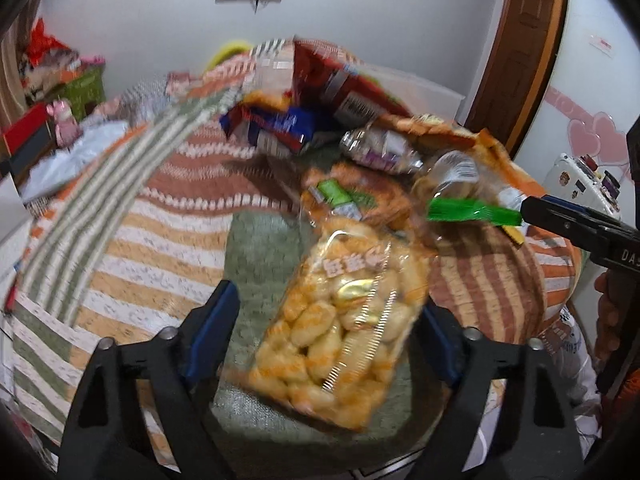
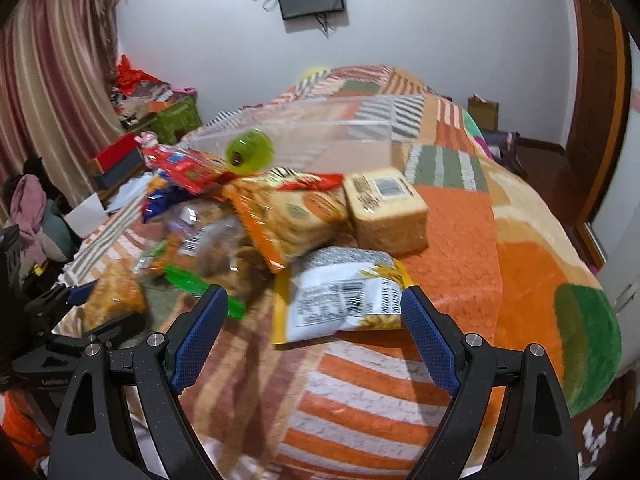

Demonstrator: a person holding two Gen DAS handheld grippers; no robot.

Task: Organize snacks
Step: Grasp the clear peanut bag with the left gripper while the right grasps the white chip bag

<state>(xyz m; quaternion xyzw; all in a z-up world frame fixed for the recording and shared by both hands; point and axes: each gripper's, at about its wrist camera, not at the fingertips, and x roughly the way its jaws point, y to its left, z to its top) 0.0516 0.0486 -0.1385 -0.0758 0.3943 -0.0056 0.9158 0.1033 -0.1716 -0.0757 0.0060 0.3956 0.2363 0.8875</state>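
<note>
A pile of snack packs lies on a striped orange blanket. In the left wrist view, a clear bag of golden puffs lies between my open left gripper's fingers. Behind it lie a bag with a green clip, a blue pack and a red bag. In the right wrist view my right gripper is open, with a yellow-and-white pack between its tips. A wrapped bread block, an orange cracker bag and a red pack lie beyond. The left gripper shows at left.
A clear plastic bin stands behind the pile, with a green ball-shaped thing in front of it. Boxes and clutter sit left of the bed. A wooden door is at right. The blanket's right side is bare.
</note>
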